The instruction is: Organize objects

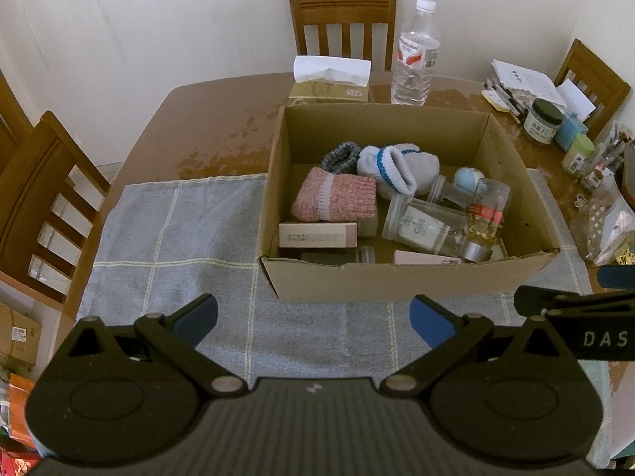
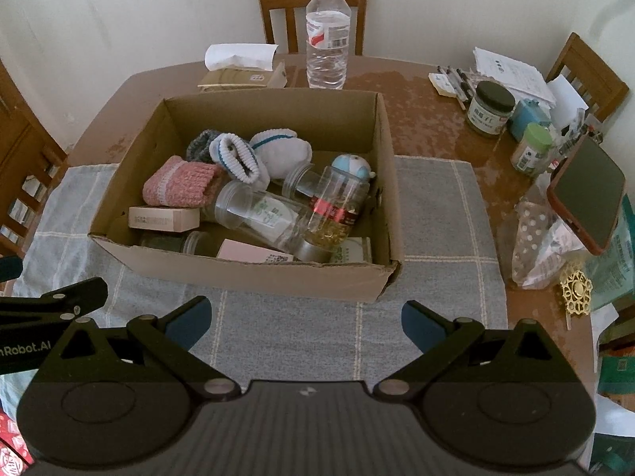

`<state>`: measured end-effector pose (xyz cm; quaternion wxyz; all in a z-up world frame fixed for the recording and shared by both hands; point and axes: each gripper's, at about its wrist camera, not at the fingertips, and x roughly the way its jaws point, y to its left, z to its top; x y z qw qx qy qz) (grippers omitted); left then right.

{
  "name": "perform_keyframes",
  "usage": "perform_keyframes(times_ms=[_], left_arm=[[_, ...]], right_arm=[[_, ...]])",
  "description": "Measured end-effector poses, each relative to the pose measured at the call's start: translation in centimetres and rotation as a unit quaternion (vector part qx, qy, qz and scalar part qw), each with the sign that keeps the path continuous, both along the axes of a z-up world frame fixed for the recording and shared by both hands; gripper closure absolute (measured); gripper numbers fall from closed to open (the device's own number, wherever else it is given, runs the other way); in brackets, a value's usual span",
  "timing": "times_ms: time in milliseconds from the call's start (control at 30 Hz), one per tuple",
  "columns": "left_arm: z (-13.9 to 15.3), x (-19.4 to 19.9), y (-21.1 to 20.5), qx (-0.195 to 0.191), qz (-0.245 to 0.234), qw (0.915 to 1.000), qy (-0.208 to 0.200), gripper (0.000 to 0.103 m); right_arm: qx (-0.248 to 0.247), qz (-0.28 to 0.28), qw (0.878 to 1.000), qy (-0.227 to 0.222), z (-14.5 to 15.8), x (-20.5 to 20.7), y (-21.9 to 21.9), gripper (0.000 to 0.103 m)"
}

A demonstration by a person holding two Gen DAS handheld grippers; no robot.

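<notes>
An open cardboard box (image 1: pixel 397 281) (image 2: pixel 246 273) stands on a grey checked cloth (image 1: pixel 178 230) (image 2: pixel 436 218). Inside lie a pink knitted sock (image 1: pixel 333 194) (image 2: pixel 178 182), a white sock with blue stripe (image 1: pixel 397 166) (image 2: pixel 278 150), a grey scrunchie (image 1: pixel 341 154), clear plastic jars (image 1: pixel 420 224) (image 2: pixel 258 210), a clear bottle with red label (image 1: pixel 486 210) (image 2: pixel 337 206) and small pink boxes (image 1: pixel 317 235) (image 2: pixel 162 218). My left gripper (image 1: pixel 313 323) is open and empty before the box's near wall. My right gripper (image 2: pixel 305 323) is open and empty there too, to the right of the left one.
A water bottle (image 1: pixel 414 51) (image 2: pixel 327 35) and tissue box (image 1: pixel 331 79) (image 2: pixel 242 67) stand behind the box. Jars (image 2: pixel 490 107), papers, a phone (image 2: pixel 583 194) and bags crowd the table's right side. Wooden chairs (image 1: pixel 341 20) surround the table.
</notes>
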<state>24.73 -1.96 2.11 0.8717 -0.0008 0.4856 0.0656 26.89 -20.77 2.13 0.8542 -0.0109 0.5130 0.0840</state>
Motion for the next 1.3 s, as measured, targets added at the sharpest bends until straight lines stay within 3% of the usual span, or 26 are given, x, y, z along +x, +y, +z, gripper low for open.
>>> perform_keyframes(times_ms=[1300], left_arm=[[-0.08, 0.08, -0.02, 0.000, -0.001, 1.0000, 0.008, 0.001]], right_arm=[[0.001, -0.002, 1.000, 0.003, -0.03, 0.18, 0.12, 0.000]])
